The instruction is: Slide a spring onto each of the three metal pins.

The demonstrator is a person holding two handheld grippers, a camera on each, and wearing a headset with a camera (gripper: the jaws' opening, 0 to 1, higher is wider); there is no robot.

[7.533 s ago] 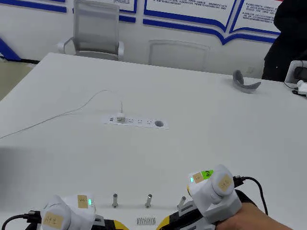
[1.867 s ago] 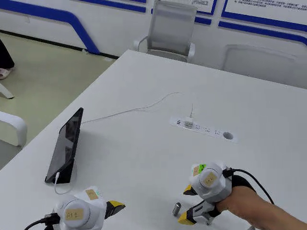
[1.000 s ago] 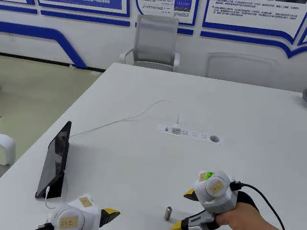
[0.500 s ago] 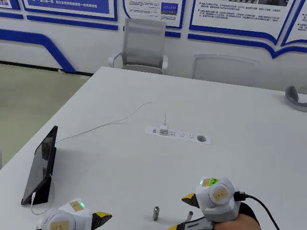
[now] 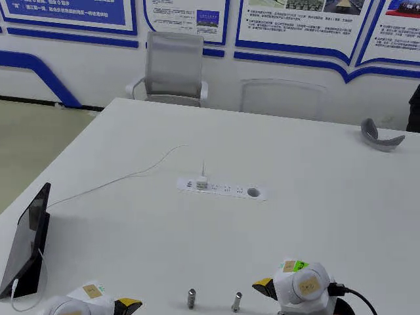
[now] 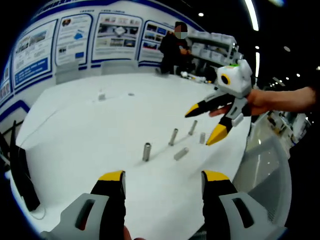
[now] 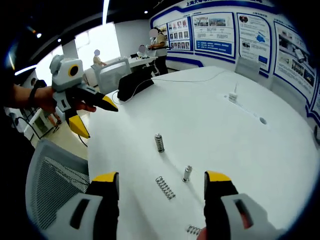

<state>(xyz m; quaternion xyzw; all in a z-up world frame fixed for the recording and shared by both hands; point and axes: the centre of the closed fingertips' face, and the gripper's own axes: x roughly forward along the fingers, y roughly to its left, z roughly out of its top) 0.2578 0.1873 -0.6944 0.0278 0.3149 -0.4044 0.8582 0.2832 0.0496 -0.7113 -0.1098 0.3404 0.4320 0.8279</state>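
Two upright metal pins stand near the white table's front edge in the head view. The left pin (image 5: pixel 191 298) wears a spring, and the pin (image 5: pixel 237 301) beside it is bare. In the right gripper view the sprung pin (image 7: pixel 159 142) is farther off, a bare pin (image 7: pixel 187 173) is nearer, and a loose spring (image 7: pixel 165 186) lies beside it. A second spring (image 7: pixel 192 230) lies at the bottom. My right gripper (image 7: pixel 161 177) (image 5: pixel 269 289) is open and holds nothing. My left gripper (image 6: pixel 163 176) (image 5: pixel 125 306) is open too, facing three pins (image 6: pixel 173 136) and a lying spring (image 6: pixel 181 153).
A dark tablet (image 5: pixel 26 252) stands on the table's left side. A power strip (image 5: pixel 220 188) with a white cable sits mid-table. A grey curved object (image 5: pixel 380 138) lies far right. Chairs (image 5: pixel 172 65) stand behind the table. The front table edge is close to the pins.
Since the earliest frame a spring has gone onto the left pin. Over the last second the headset has swung right; both grippers stay open over the front edge.
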